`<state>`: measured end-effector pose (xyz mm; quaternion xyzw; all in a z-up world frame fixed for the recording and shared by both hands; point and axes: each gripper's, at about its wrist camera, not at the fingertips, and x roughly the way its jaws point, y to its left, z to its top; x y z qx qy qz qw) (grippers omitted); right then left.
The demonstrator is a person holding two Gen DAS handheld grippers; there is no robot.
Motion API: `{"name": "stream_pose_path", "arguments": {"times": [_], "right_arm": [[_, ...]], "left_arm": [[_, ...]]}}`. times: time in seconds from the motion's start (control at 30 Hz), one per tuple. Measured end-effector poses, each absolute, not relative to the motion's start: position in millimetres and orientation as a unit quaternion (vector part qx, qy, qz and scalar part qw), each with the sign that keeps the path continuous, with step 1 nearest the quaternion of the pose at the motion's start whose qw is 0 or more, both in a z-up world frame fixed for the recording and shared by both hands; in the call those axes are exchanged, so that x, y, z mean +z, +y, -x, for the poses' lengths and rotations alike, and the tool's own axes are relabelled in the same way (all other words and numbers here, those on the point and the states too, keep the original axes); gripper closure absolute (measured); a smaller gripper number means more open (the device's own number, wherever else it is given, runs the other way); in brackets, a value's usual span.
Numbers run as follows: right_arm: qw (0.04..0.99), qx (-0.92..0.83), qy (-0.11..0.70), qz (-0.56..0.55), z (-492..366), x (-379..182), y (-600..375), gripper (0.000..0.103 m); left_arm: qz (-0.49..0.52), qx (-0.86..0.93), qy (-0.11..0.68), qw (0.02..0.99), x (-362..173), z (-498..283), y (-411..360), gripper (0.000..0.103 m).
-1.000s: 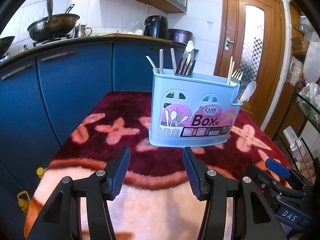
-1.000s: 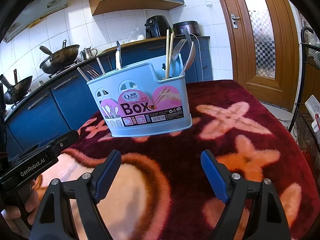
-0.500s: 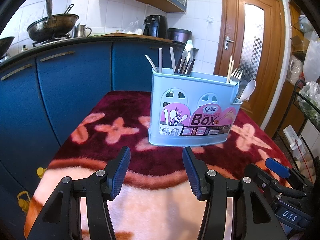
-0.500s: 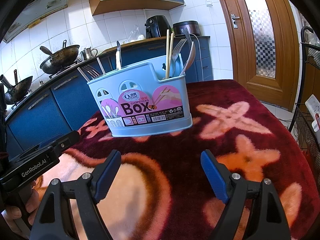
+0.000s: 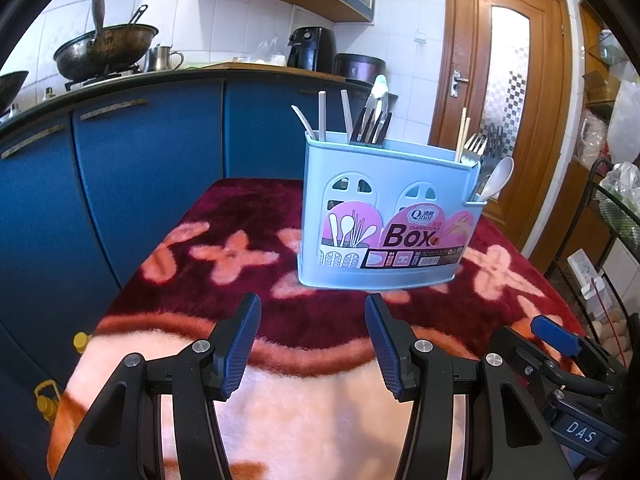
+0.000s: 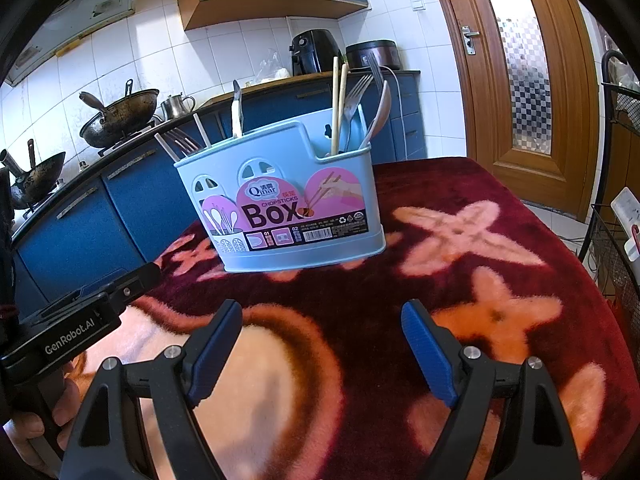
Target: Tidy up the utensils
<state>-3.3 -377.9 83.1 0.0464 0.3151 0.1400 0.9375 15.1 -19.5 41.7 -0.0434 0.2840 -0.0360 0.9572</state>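
Utensils (image 6: 352, 108) in one box (image 6: 288, 200); two chopsticks (image 6: 338, 104)

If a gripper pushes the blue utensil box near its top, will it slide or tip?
The blue utensil box probably tips: it looks tall and narrow, with utensils standing above its rim. The plush blanket likely resists sliding.

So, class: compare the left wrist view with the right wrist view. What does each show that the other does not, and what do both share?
Only the left wrist view: the left gripper, open and empty, and a white spoon leaning out at the box's right end.

Only the right wrist view: the right gripper, open wider, and a hand on the other tool's handle.

Both: the blue utensil box standing on the red flowered cloth, chopsticks, the wok, the wooden door.
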Motion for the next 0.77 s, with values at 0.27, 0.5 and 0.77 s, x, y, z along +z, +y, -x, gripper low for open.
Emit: {"name": "stream_pose_path", "arguments": {"times": [0.27, 0.5, 0.77], "right_arm": [[0.937, 0.140, 0.315, -0.046, 2.9, 83.3, -378.3, 0.019], [0.937, 0.140, 0.317, -0.047, 3.1, 83.3, -377.7, 0.019], [0.936, 0.137, 0.320, -0.046, 3.4, 82.9, -378.6, 0.019]], "left_arm": [[0.044, -0.036, 0.285, 0.957, 41.6, -15.3, -19.5, 0.047], [0.043, -0.037, 0.287, 0.956, 41.2, -15.7, -19.7, 0.047], [0.042, -0.037, 0.293, 0.954, 39.9, -17.5, -18.4, 0.047]]}}
